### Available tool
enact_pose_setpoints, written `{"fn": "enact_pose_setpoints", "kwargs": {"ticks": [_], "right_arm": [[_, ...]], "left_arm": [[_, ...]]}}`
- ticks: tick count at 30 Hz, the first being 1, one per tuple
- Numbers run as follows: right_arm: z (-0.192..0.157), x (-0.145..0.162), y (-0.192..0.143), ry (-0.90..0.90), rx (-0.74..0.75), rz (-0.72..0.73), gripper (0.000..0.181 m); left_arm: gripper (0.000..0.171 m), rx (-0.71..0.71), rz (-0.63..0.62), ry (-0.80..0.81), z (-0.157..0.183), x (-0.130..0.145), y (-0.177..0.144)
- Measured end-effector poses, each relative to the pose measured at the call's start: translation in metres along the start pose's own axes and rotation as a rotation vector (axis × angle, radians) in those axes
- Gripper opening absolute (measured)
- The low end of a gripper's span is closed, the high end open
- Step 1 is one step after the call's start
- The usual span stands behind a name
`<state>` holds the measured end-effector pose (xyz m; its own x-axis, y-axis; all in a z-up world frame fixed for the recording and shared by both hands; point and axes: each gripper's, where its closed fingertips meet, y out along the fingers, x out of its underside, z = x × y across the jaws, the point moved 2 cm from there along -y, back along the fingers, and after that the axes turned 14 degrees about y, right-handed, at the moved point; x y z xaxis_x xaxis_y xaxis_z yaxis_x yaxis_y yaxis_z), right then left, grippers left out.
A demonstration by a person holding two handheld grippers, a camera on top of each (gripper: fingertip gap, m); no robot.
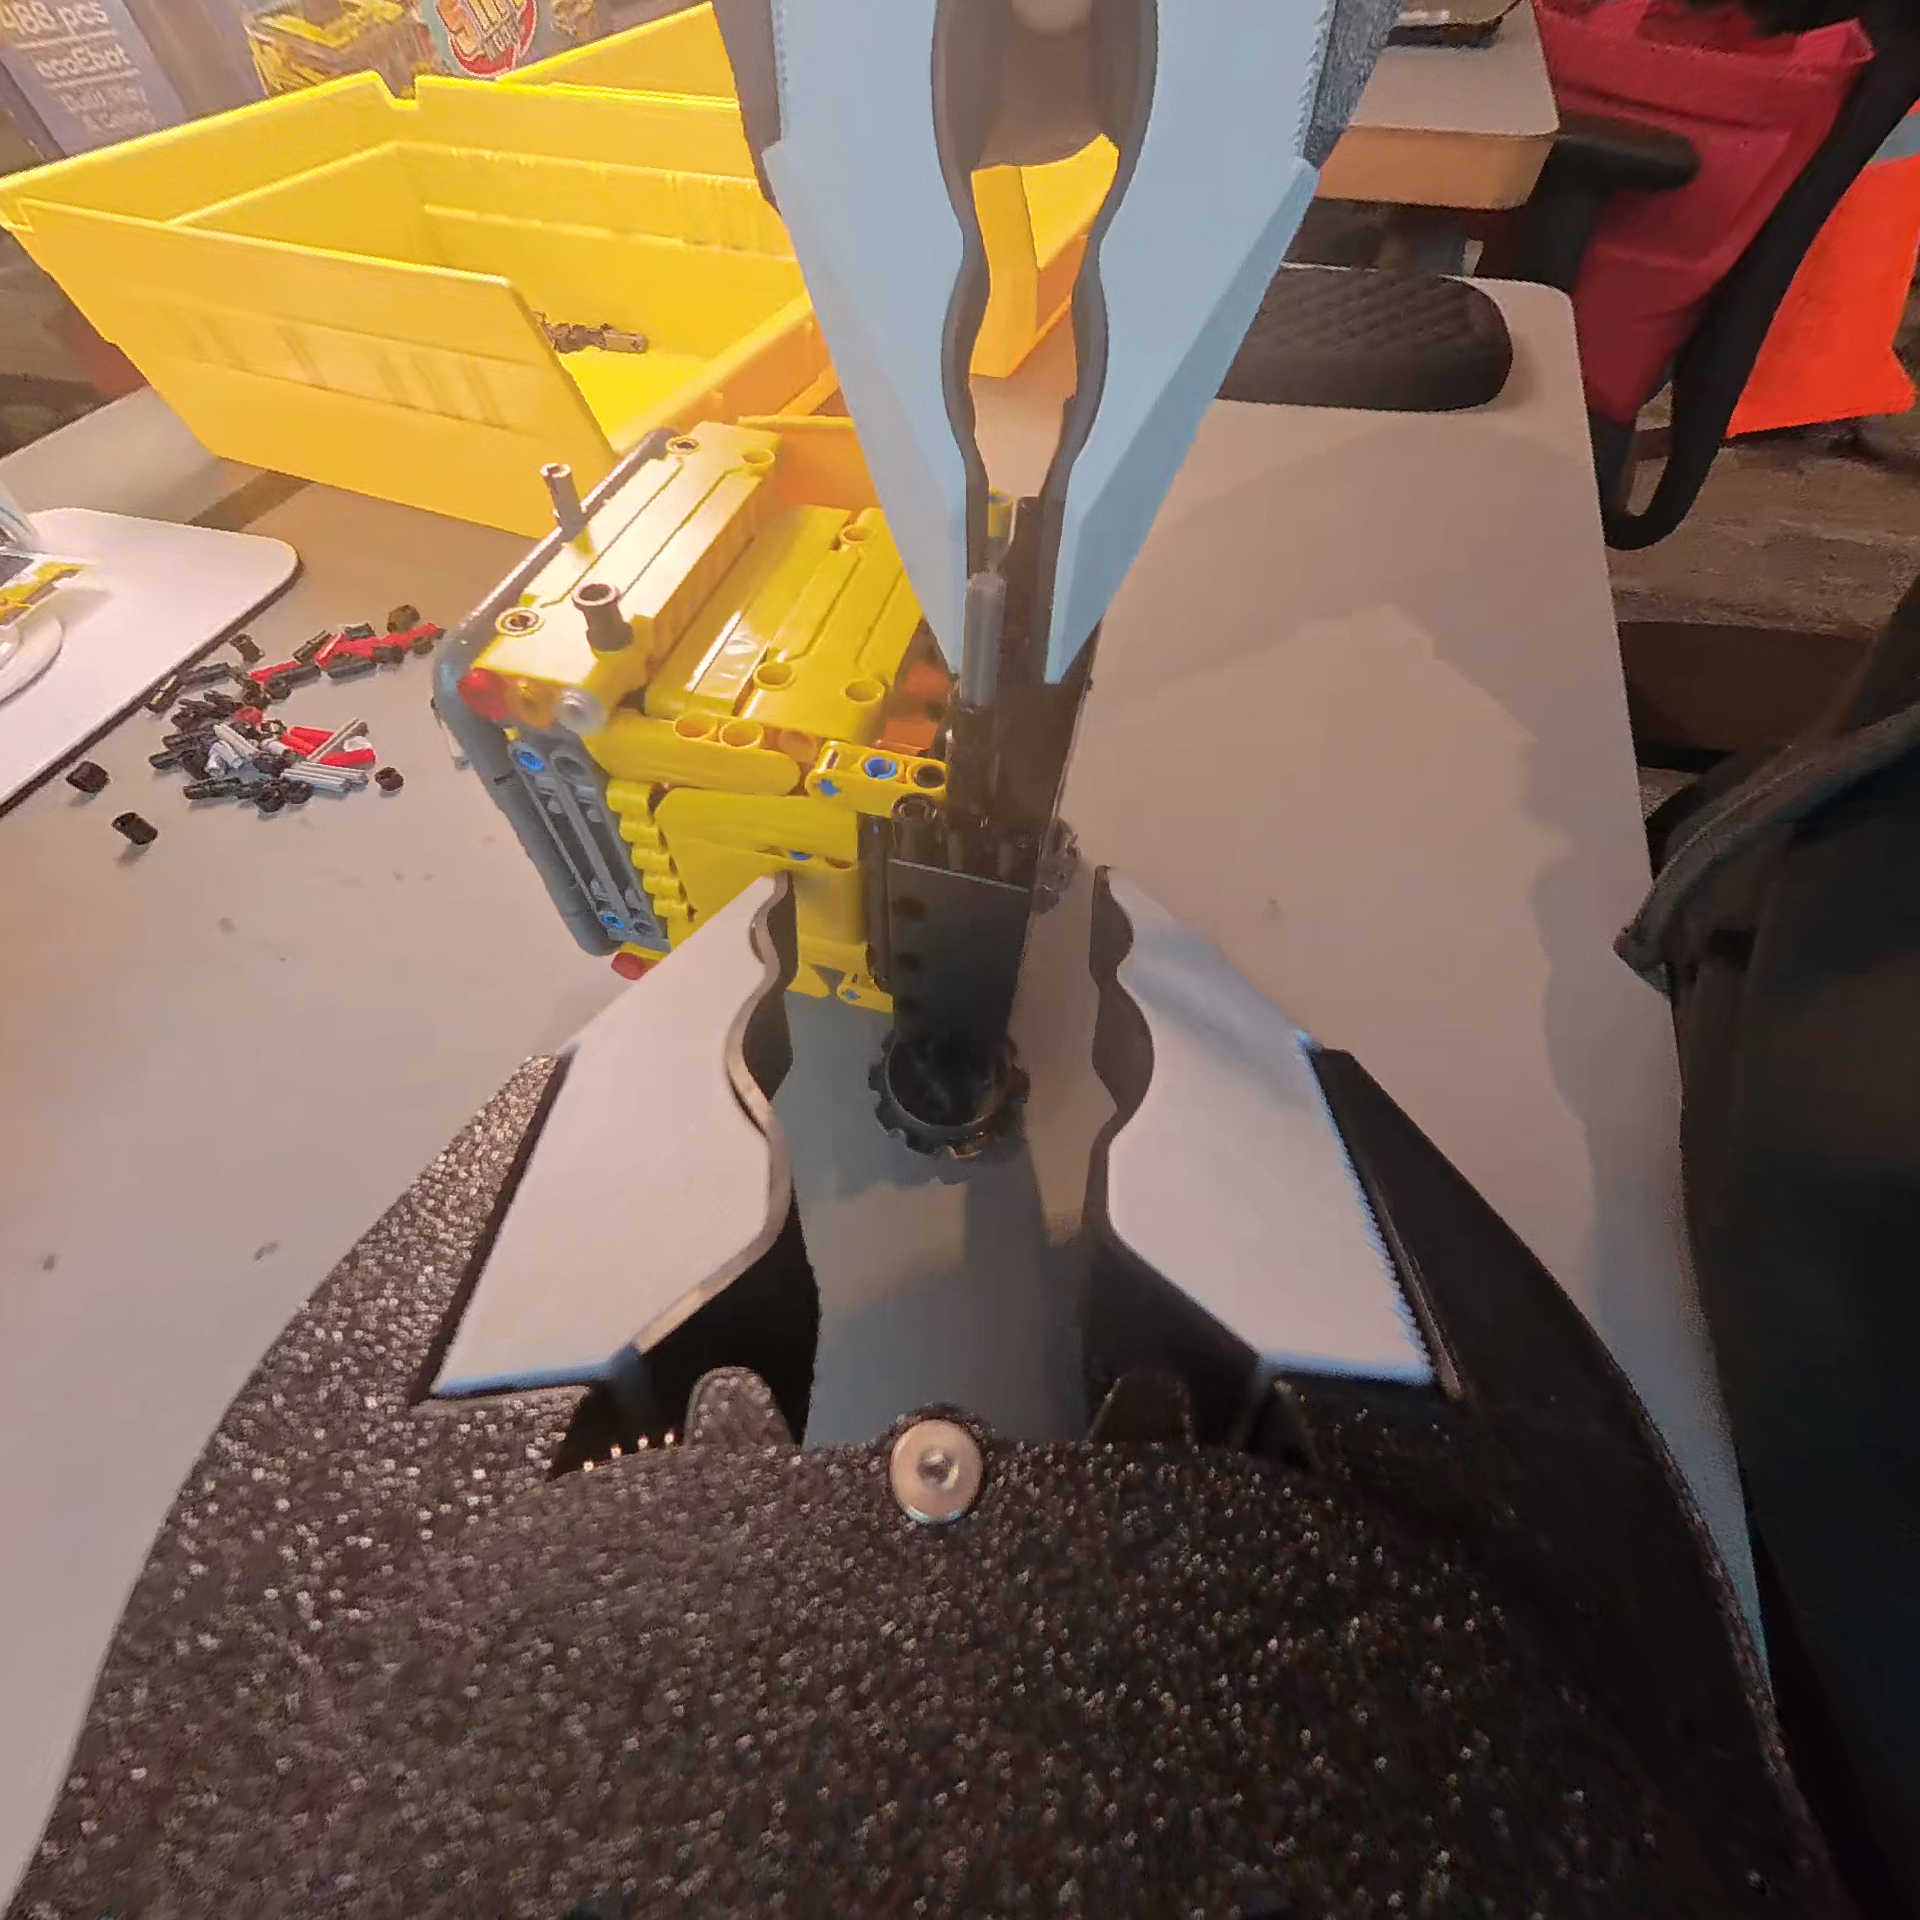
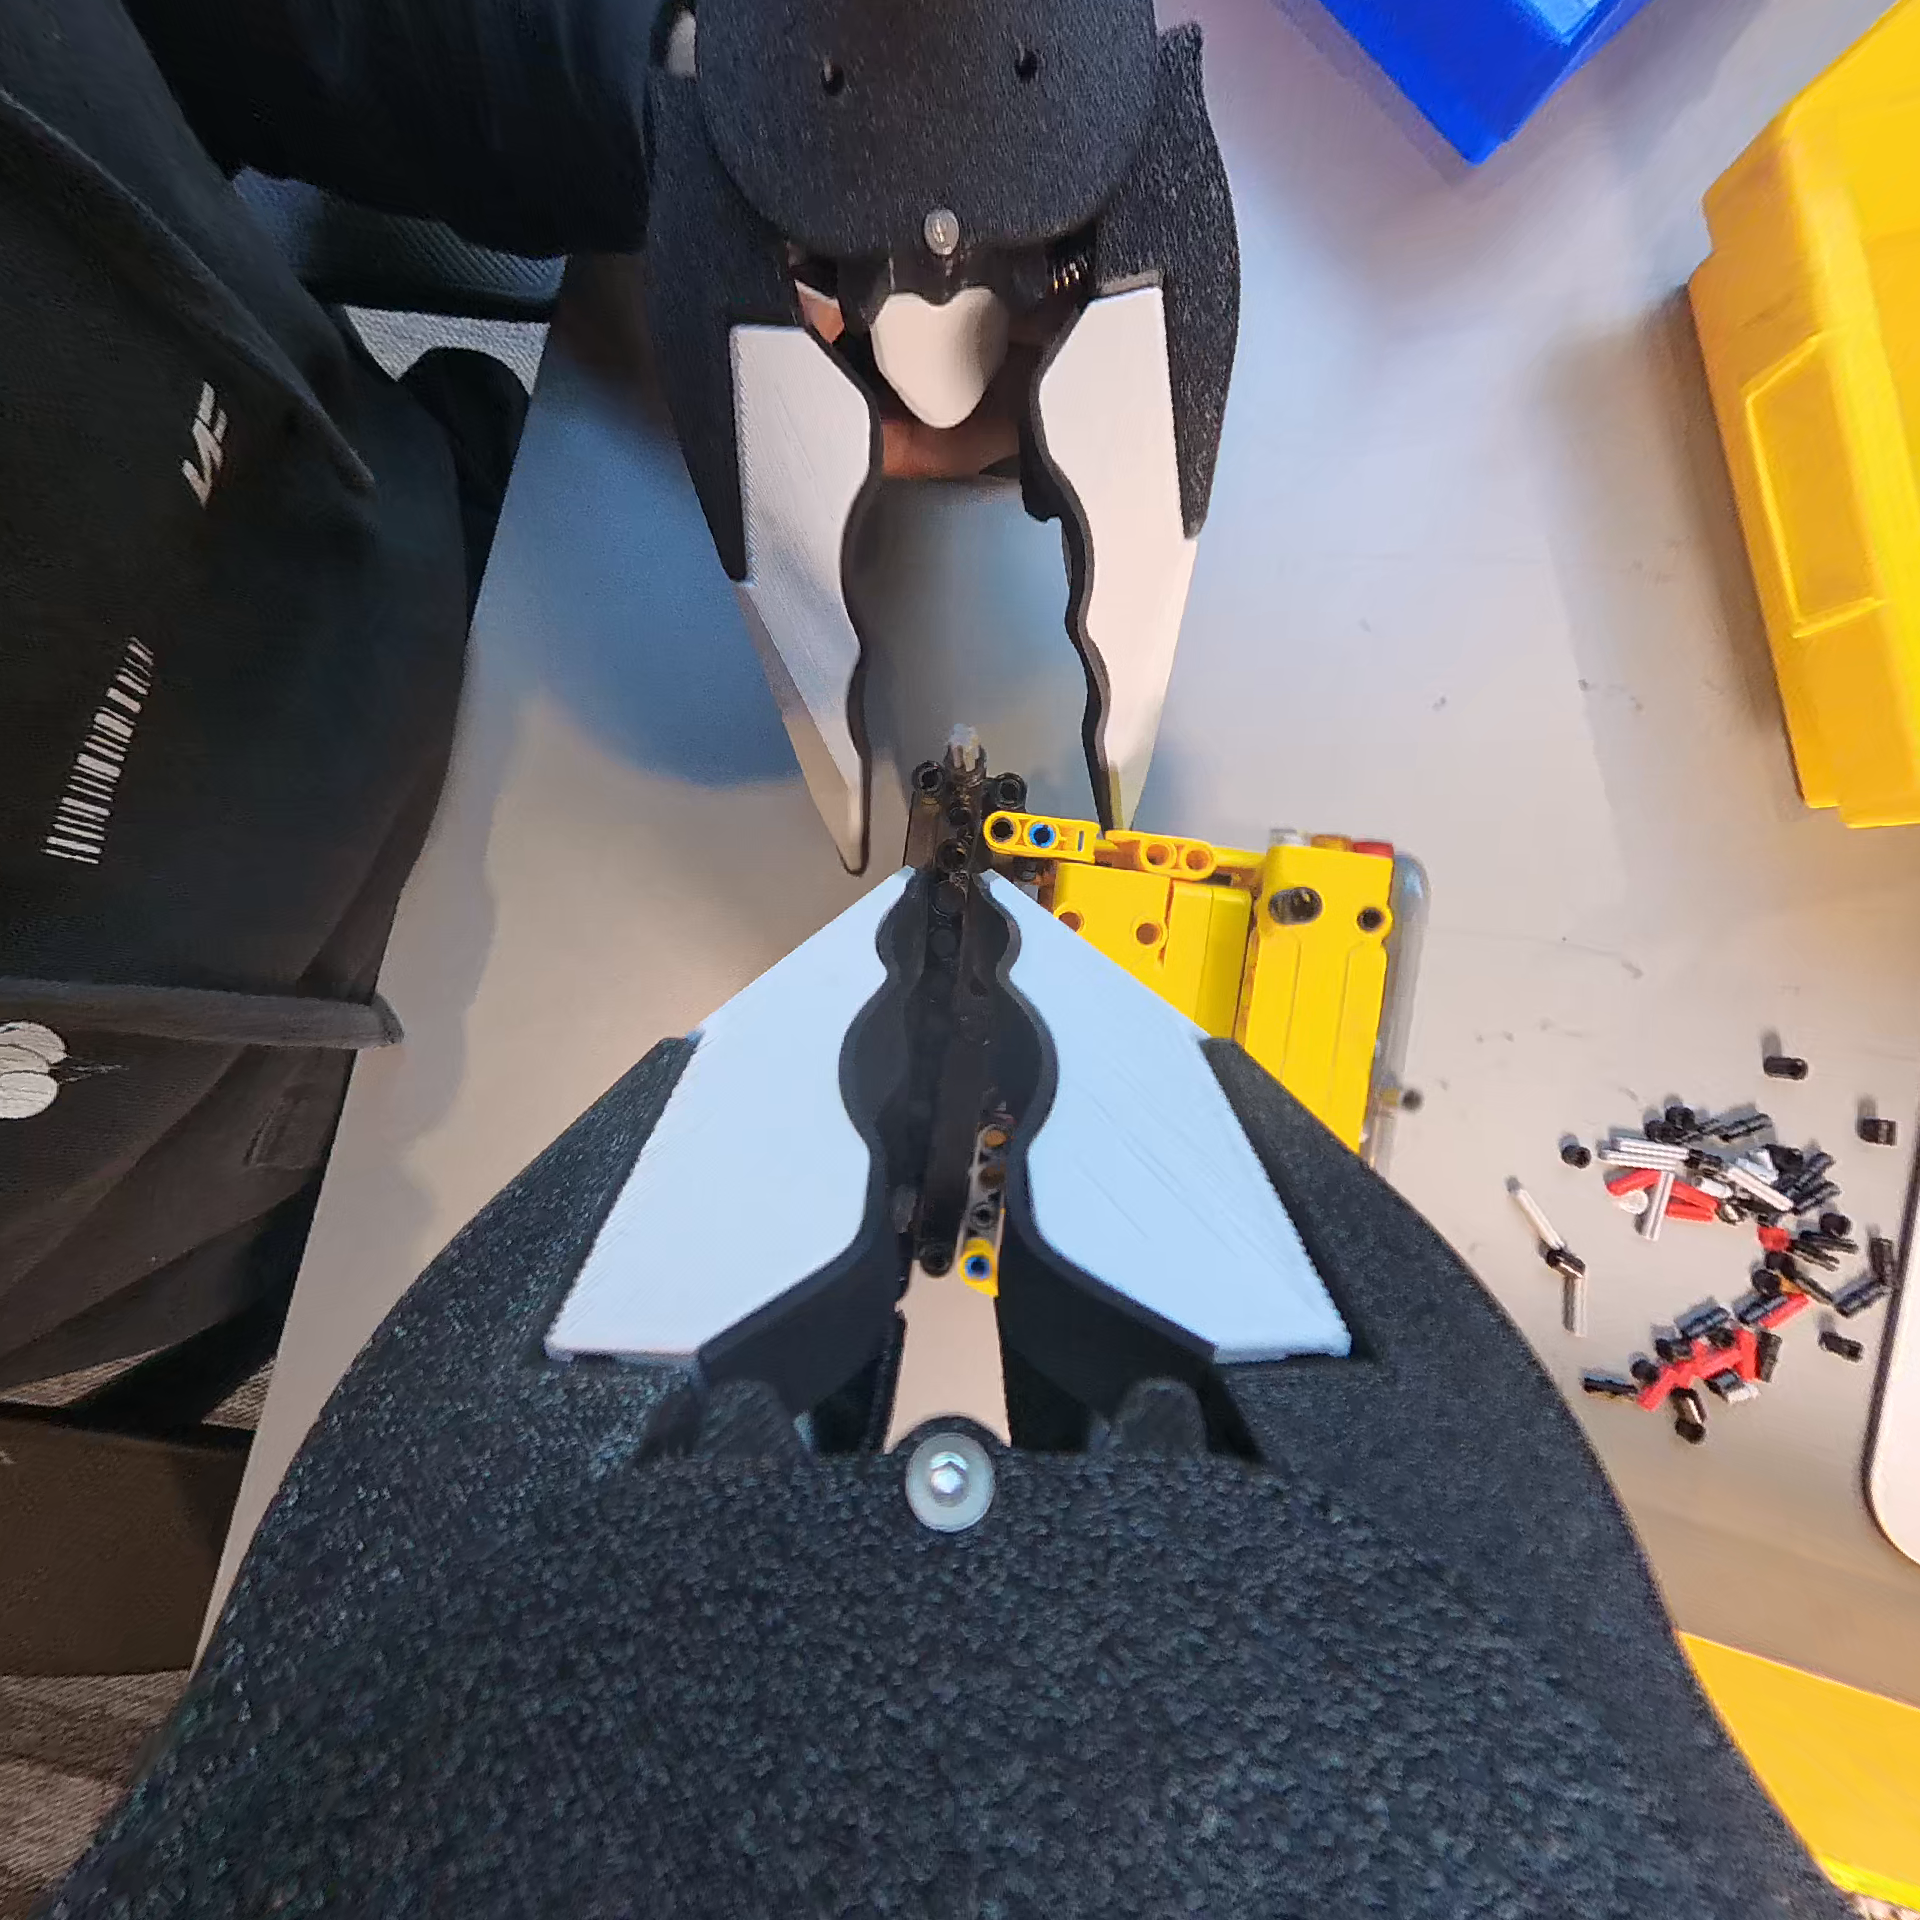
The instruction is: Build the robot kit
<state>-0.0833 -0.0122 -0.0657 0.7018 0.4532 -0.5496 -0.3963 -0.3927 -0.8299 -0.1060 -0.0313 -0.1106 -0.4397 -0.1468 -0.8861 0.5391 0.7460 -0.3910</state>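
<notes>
Resting on the grey table [image 2: 1455,520], the yellow brick model [image 1: 727,665] serves as the reference. A black beam assembly [image 1: 961,914] stands against the model's side, its long axis running from one gripper towards the other, with a black gear [image 1: 948,1101] on the end nearest the left gripper [image 1: 940,904]. The left gripper is spread wide, its fingers either side of that gear end and apart from it. The right gripper [image 2: 948,883] is clenched on the black beam assembly, which runs lengthwise between its fingers; a grey axle [image 1: 983,634] sits between its tips. How the assembly joins the model is hidden behind the fingers. Loose black, red and grey pins [image 2: 1725,1226] lie beside the model. A yellow sorting tray [image 1: 343,301] sits beyond the model, cut off at the frame edge.
</notes>
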Motion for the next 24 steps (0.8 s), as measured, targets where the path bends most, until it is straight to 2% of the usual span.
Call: {"fn": "enact_pose_setpoints", "kwargs": {"ticks": [8,18,24], "right_arm": [[0.0021,-0.0007,0.0009,0.021,-0.018,0.039,0.007],[0.0010,-0.0002,0.0011,0.042,0.017,-0.008,0.007],[0.0015,-0.0004,0.0011,0.031,0.006,-0.057,0.006]], "left_arm": [[0.029,-0.041,-0.026,0.023,-0.0006,0.0021,-0.0019],[0.026,-0.069,-0.051,0.032,0.0015,0.0010,-0.0012],[0.026,-0.068,-0.042,-0.020,0.0004,0.0012,-0.0007]]}}
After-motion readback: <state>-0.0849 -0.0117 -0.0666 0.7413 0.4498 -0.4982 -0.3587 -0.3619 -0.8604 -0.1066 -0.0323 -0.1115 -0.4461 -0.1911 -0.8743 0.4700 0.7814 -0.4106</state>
